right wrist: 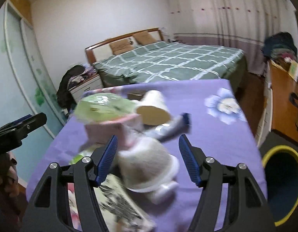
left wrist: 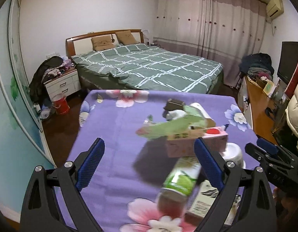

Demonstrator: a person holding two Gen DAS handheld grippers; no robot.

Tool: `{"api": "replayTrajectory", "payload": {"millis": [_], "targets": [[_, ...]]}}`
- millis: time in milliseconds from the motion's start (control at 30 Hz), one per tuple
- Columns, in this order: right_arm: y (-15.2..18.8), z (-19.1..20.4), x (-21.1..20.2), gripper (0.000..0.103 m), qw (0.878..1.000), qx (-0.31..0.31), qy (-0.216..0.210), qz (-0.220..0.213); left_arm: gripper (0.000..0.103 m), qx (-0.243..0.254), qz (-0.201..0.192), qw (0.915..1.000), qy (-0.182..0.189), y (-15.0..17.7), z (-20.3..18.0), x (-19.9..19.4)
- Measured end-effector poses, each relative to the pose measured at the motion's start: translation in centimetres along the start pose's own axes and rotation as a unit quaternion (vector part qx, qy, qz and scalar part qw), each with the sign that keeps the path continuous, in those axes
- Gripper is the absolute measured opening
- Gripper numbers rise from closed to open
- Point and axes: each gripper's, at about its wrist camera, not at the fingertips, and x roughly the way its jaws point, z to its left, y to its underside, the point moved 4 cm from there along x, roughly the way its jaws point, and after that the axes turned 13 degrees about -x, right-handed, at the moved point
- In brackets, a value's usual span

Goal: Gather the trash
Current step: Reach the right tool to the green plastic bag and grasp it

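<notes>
Lying on a table under a purple flowered cloth (left wrist: 110, 135): a heap of trash, comprising a pink cardboard carton (left wrist: 197, 141), green plastic wrapper (left wrist: 168, 125), green-labelled clear bottle (left wrist: 178, 181), white plastic bowl (right wrist: 149, 164) and blue-capped tube (right wrist: 176, 125). Left gripper (left wrist: 149, 164) jaws wide, nothing gripped, bottle partly between them. Right gripper (right wrist: 148, 158) jaws apart above the bowl, pads clear of it. Yellow-rimmed dark bin (right wrist: 282, 183) beside the table's right edge

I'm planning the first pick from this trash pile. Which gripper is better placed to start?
Probably the right gripper: its open jaws already frame the white cup, and the yellow-rimmed bin sits on its side. The left gripper, also open, has only the green-labelled bottle near one finger.
</notes>
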Motion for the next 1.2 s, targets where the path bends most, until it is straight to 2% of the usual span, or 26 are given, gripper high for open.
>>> {"api": "replayTrajectory", "payload": {"millis": [167,333,467,600,633,700,767,800,967,1200], "targets": [[-3.2,3.8,2.1,0.063,1.0,-0.014,-0.021,-0.005,0.092,-0.006,-0.014,0.9998,-0.016,-0.7,3.9,-0.1],[-6.3,7.4,4.7,0.071,0.999,-0.029,-0.033,-0.007,0.092,-0.035,-0.015,0.9992,-0.013,-1.1,8.2,0.4],[-7.7,9.5,7.1,0.078,0.998,-0.057,-0.016,0.008,0.092,-0.047,-0.011,0.9988,-0.007,-0.8,10.3,1.1],[-7.2,9.4,9.6,0.078,0.997,-0.057,0.012,0.049,0.092,-0.059,-0.005,0.9983,0.004,-0.3,11.8,1.7],[-6.9,9.3,9.7,0.073,0.997,-0.055,0.014,0.055,0.092,-0.06,-0.003,0.9982,0.006,-0.2,12.0,1.8],[-6.4,8.8,10.2,0.033,0.996,-0.047,0.01,0.073,0.092,-0.063,0.0,0.998,0.009,0.1,12.1,1.8],[-6.1,8.4,10.4,0.023,0.996,-0.039,-0.003,0.085,0.092,-0.064,0.001,0.9979,0.011,0.4,12.1,1.9],[-5.9,8.4,10.4,0.014,0.996,-0.038,-0.004,0.086,0.092,-0.064,0.001,0.9979,0.012,0.4,12.1,1.9],[-5.7,7.8,8.2,0.006,0.998,-0.028,-0.015,0.061,0.092,-0.06,-0.003,0.9981,0.017,1.0,11.0,1.3],[-6.5,6.3,3.2,0.005,1.0,-0.008,-0.023,0.007,0.092,-0.044,0.0,0.9987,0.025,1.7,9.0,0.6]]}}
